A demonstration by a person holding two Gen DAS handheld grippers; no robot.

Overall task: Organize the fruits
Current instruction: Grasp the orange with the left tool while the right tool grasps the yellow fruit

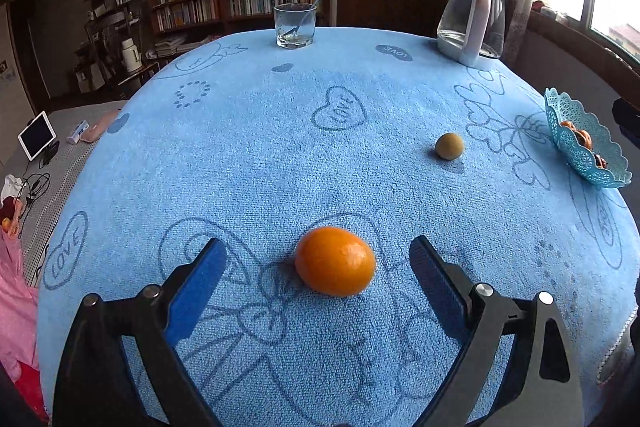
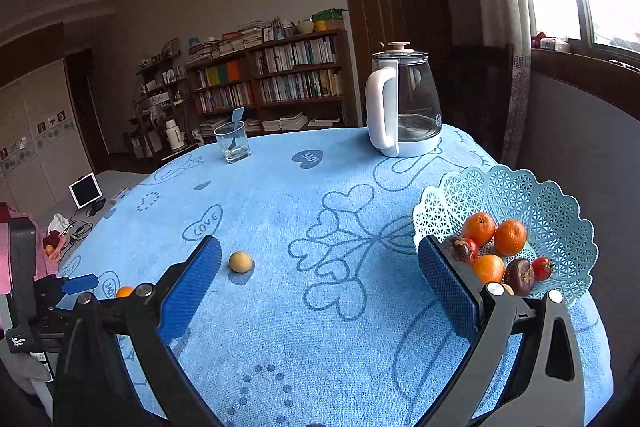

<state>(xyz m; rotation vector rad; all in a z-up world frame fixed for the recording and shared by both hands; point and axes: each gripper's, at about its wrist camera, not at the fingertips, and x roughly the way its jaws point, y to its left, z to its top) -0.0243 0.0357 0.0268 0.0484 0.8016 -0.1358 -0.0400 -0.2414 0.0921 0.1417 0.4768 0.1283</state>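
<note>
An orange point(image 1: 335, 261) lies on the blue cloth between the fingers of my left gripper point(image 1: 318, 257), which is open and not touching it. A small yellow-green fruit point(image 1: 449, 146) lies further right; it also shows in the right wrist view point(image 2: 241, 261). The turquoise lattice fruit basket point(image 2: 560, 211) at the right table edge holds several oranges point(image 2: 509, 236), dark fruits and red ones. My right gripper point(image 2: 320, 267) is open and empty, above the cloth, with its right finger in front of the basket. The left gripper point(image 2: 76, 285) shows at the far left of the right view, by the orange point(image 2: 124, 291).
A glass with a spoon point(image 1: 295, 25) stands at the far edge of the table. A glass kettle with a white handle point(image 1: 472, 23) stands at the far right. The table is covered with a blue patterned cloth point(image 1: 280, 147). Bookshelves and a door are behind.
</note>
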